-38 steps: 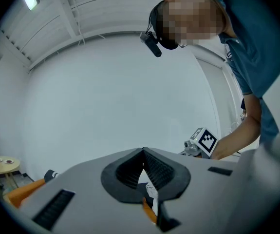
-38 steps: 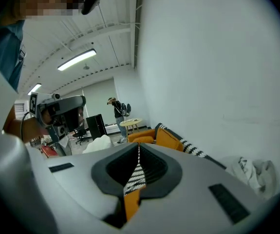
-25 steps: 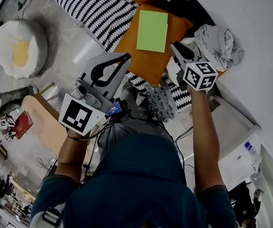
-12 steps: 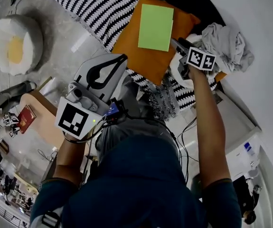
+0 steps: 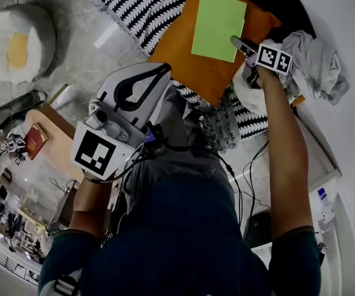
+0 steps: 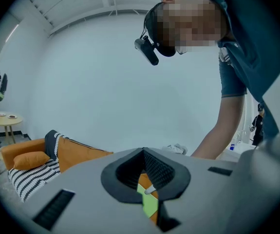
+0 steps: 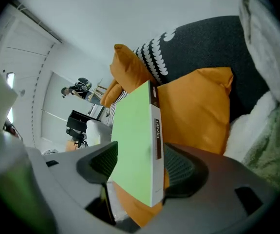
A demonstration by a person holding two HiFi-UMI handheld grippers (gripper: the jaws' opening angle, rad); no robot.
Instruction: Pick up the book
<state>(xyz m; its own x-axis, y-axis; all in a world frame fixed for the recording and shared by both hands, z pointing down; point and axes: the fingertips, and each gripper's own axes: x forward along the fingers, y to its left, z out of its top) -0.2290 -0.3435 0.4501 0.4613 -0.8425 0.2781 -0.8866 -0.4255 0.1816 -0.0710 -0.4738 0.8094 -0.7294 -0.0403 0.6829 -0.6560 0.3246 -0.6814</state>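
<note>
A thin book (image 5: 219,27) with a plain light-green cover lies closed and flat, cover up, on an orange cushion (image 5: 177,54). Seen from above, it sits on the cushion's upper right part, its long sides running nearly straight up the frame with a slight lean to the right. From close by and low down, its narrow side face shows white, with a dark brown band at the far end and a short line of dark print along it (too small to read). The cushion itself rests partly on a black-and-white striped cover (image 5: 134,2).
</note>
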